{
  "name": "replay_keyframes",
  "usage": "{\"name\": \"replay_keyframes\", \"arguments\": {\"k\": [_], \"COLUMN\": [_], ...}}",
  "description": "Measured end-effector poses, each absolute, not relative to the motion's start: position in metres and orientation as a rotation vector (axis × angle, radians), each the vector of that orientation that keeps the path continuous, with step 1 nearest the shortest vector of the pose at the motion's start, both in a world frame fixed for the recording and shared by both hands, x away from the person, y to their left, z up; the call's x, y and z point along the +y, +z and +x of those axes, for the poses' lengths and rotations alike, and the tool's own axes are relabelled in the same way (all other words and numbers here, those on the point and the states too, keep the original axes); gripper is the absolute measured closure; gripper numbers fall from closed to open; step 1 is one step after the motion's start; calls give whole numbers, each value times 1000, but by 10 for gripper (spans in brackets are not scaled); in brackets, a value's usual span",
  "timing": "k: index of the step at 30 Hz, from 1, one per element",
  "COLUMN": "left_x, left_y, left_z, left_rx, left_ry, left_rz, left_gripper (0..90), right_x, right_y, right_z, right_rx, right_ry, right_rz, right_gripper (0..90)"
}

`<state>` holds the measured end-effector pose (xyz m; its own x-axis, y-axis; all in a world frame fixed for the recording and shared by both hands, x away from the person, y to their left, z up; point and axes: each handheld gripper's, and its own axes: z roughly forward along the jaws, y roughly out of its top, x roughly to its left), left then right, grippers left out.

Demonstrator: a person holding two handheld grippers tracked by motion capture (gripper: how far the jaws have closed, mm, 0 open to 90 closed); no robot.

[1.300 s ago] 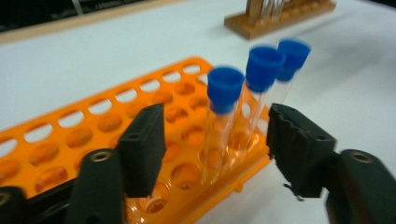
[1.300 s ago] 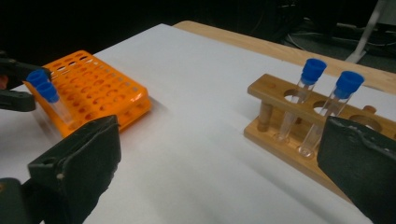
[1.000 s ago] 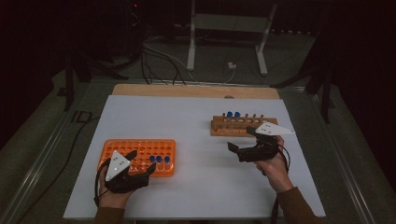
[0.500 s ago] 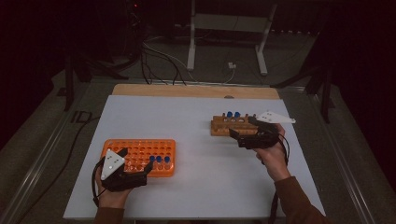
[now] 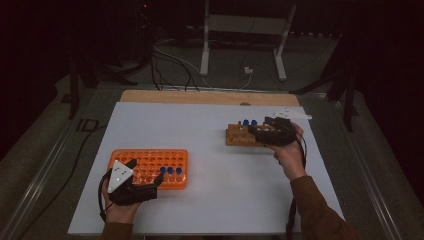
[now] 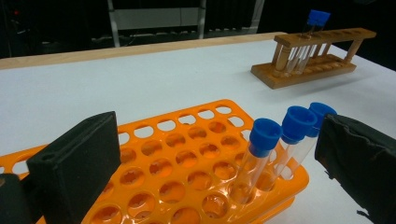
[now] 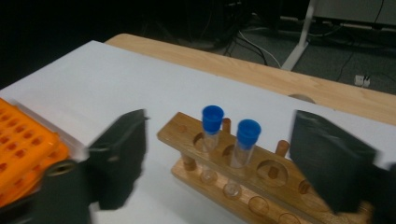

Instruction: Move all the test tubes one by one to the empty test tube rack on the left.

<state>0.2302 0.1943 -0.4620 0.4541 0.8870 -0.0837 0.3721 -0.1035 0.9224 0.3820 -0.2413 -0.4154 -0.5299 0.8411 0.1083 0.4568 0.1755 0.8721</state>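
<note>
Working across the white table [image 5: 210, 150], the person kept two racks well apart, which reads as tubes being carried one at a time from one to the other; which way could not be told. Orange rack [image 5: 150, 165] lay at the near left, flat, three blue-capped tubes [image 6: 261, 154] standing slightly tilted in its corner holes nearest the wooden rack. Wooden rack [image 7: 243, 172] sat far right, two blue-capped tubes [image 7: 211, 135] upright side by side in neighbouring holes.

Left gripper [image 6: 215, 154] rested at the orange rack's near edge, jaws spread wide to either side of the three tubes, touching none. Probably just let go, or lining up.

Right gripper [image 7: 219, 158] was aimed at the wooden rack, jaws part-way apart and just been closing, both tubes framed between them, pads not yet on either.

No brand, label or writing legible on racks, caps or tubes.
</note>
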Motion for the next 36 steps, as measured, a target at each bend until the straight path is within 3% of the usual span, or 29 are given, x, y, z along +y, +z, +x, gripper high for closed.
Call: {"name": "replay_keyframes", "arguments": {"k": [6, 14, 29, 36], "left_x": [194, 194, 193, 192], "left_y": [-462, -463, -464, -464], "left_z": [231, 231, 231, 231], "left_rx": [1097, 1098, 1095, 1093], "left_ry": [629, 628, 626, 623], "left_rz": [1689, 1694, 1699, 1704], "left_gripper": [9, 9, 10, 11], "right_x": [-244, -243, -233, -230], "right_y": [-426, -439, -455, -457], "right_z": [393, 405, 416, 415], "right_rx": [2058, 2073, 2098, 2091], "right_ry": [1275, 1224, 1220, 1202], "right_rz": [1256, 1267, 1301, 1306], "right_gripper": [471, 618, 743, 745]}}
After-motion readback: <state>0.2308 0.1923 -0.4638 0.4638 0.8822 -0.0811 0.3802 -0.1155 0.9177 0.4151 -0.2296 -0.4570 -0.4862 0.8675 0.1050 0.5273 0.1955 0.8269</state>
